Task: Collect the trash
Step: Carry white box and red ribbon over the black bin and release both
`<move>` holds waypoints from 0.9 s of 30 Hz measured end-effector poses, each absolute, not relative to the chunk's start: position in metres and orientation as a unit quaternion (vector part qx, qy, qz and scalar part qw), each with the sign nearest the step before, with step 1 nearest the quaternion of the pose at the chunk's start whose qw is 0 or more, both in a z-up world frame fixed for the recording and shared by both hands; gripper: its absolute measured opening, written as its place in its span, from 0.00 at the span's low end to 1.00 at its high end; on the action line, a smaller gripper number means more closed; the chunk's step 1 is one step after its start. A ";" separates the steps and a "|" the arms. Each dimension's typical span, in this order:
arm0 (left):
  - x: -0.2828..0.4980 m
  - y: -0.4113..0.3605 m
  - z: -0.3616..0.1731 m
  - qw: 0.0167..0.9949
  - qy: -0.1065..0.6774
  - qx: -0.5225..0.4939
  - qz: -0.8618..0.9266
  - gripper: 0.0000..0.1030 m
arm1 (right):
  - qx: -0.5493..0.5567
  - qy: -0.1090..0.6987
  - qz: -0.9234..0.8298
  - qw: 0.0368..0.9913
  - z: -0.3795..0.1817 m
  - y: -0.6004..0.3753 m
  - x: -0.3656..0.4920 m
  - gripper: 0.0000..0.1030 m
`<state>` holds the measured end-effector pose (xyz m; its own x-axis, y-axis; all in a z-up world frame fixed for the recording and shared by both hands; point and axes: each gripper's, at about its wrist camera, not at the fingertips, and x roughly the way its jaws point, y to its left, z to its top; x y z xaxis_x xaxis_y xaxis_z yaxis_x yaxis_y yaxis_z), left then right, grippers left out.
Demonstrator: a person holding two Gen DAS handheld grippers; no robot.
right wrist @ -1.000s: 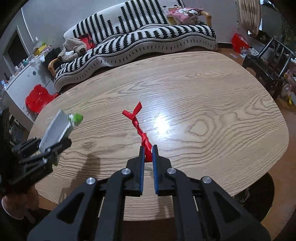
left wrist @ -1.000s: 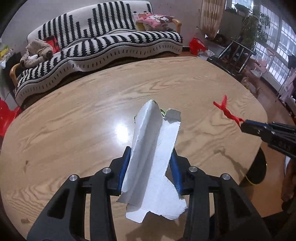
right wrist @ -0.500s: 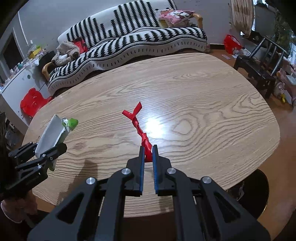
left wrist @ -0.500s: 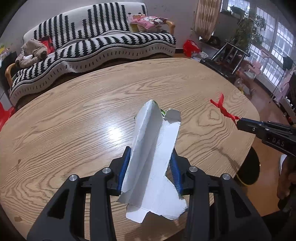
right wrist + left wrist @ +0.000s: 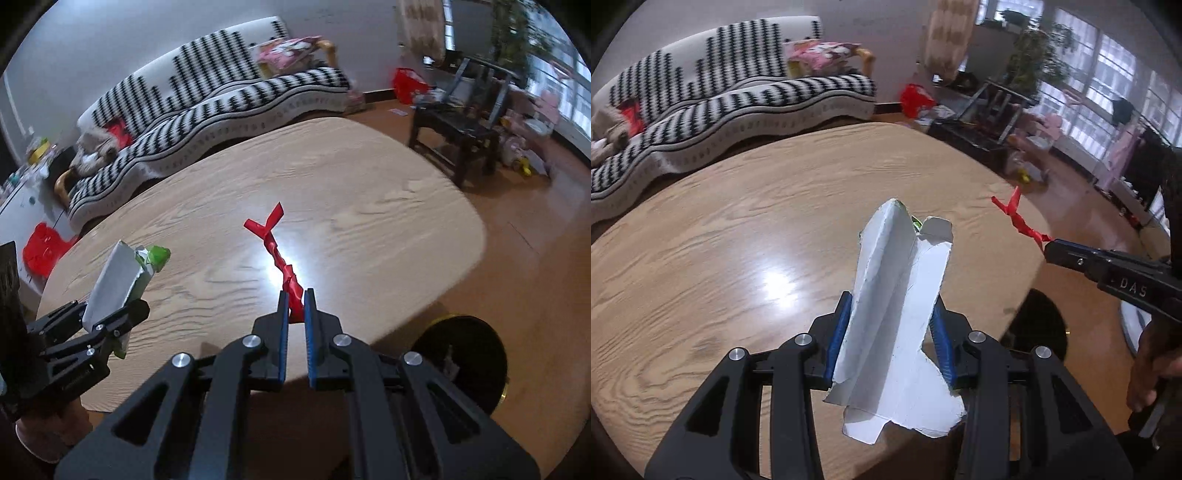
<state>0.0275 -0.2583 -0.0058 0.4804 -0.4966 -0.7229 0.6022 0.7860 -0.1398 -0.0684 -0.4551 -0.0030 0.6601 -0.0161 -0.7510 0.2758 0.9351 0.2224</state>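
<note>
The left tool [image 5: 890, 332] is clamped on a flattened white carton [image 5: 897, 317], its blue pads pressing the carton's sides. The carton stands up and forward from the jaws, torn at the lower edge, with a bit of green showing at its far tip. From the right wrist view the same carton [image 5: 118, 280] sits tilted in the left tool [image 5: 110, 317], a green scrap at its upper end, held above the near left edge of the counter [image 5: 369, 229].

The right tool [image 5: 294, 314] is closed on the lower end of a twisted red strip [image 5: 280, 254]. The strip rises away from the jaws and ends in a forked tip. It hangs in the air over the counter, above a bright glare spot. In the left wrist view the strip [image 5: 1019, 221] juts from the tip of the right tool [image 5: 1051, 247], past the counter's right edge.

The wooden counter [image 5: 720, 240] is oval. Behind it stands a black-and-white striped sofa [image 5: 738, 96]. A dark chair [image 5: 458, 125] stands to the right on the floor, and a round black bin [image 5: 465, 362] sits below the counter's near right edge.
</note>
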 end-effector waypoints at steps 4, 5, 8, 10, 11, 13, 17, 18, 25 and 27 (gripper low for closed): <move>0.014 -0.296 -0.013 0.844 0.398 0.072 -0.351 0.39 | 0.176 0.400 -0.128 0.890 -0.012 -0.493 -0.097 0.08; 0.008 -0.309 -0.016 0.839 0.398 0.075 -0.363 0.39 | 0.184 0.399 -0.140 0.887 -0.015 -0.504 -0.104 0.08; -0.007 -0.341 -0.023 0.825 0.400 0.076 -0.391 0.39 | 0.200 0.398 -0.171 0.879 -0.022 -0.529 -0.125 0.08; -0.018 -0.357 -0.028 0.816 0.403 0.075 -0.408 0.39 | 0.216 0.394 -0.193 0.872 -0.027 -0.548 -0.142 0.09; -0.022 -0.366 -0.030 0.811 0.404 0.076 -0.417 0.39 | 0.225 0.392 -0.205 0.868 -0.029 -0.559 -0.151 0.09; -0.033 -0.385 -0.037 0.800 0.407 0.082 -0.434 0.39 | 0.243 0.390 -0.219 0.861 -0.033 -0.574 -0.164 0.09; -0.048 -0.415 -0.049 0.778 0.415 0.091 -0.463 0.39 | 0.265 0.396 -0.240 0.846 -0.045 -0.596 -0.184 0.09; -0.050 -0.422 -0.052 0.773 0.417 0.092 -0.469 0.39 | 0.269 0.397 -0.242 0.844 -0.047 -0.600 -0.187 0.08; -0.059 -0.457 -0.073 0.749 0.435 0.100 -0.489 0.39 | 0.293 0.404 -0.260 0.827 -0.056 -0.615 -0.198 0.09; -0.060 -0.463 -0.077 0.747 0.439 0.097 -0.490 0.39 | 0.291 0.405 -0.261 0.826 -0.056 -0.616 -0.197 0.09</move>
<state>-0.0604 -0.4628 -0.0769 0.1345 -0.6460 -0.7514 0.8173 0.5011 -0.2846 -0.1971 -0.6161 -0.0559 0.5349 -0.1955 -0.8220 0.6672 0.6946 0.2690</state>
